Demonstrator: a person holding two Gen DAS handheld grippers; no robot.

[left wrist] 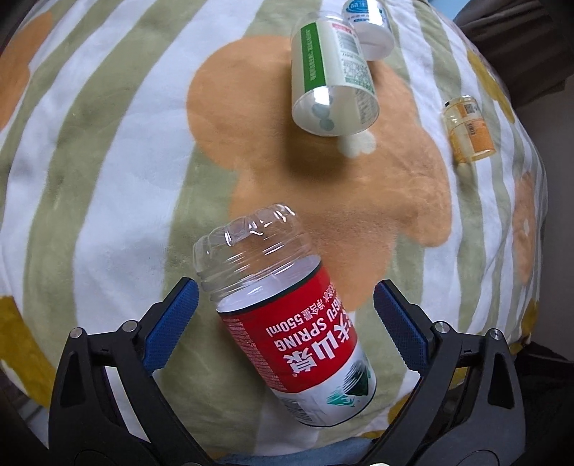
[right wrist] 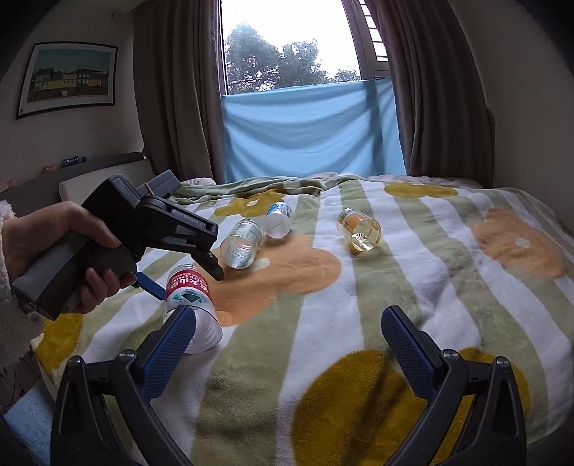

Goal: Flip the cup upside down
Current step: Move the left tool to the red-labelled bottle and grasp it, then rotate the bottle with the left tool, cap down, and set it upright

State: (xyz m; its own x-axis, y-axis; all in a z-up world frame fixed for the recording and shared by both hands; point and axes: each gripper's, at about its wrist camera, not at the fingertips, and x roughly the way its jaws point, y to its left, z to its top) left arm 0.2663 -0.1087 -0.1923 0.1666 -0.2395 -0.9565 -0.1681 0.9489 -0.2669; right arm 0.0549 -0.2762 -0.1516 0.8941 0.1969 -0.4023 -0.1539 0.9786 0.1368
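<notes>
A cut-off clear bottle cup with a red label (left wrist: 290,322) lies tilted on the striped blanket (left wrist: 107,161). Its clear closed base points away from the left wrist camera and its cut end is nearest. My left gripper (left wrist: 285,304) is open and straddles it, with the blue pads (left wrist: 172,322) on either side and a gap on the right. In the right wrist view a hand holds that gripper (right wrist: 179,276) over the same cup (right wrist: 188,286). My right gripper (right wrist: 288,333) stands open and empty above the blanket, just right of the cup.
Three more cut bottle cups lie on their sides farther up the bed: a green-labelled one (left wrist: 333,79) (right wrist: 242,247), a small blue-labelled one (left wrist: 369,25) (right wrist: 278,218) and an orange one (left wrist: 468,125) (right wrist: 358,229). Curtains and a window stand behind the bed.
</notes>
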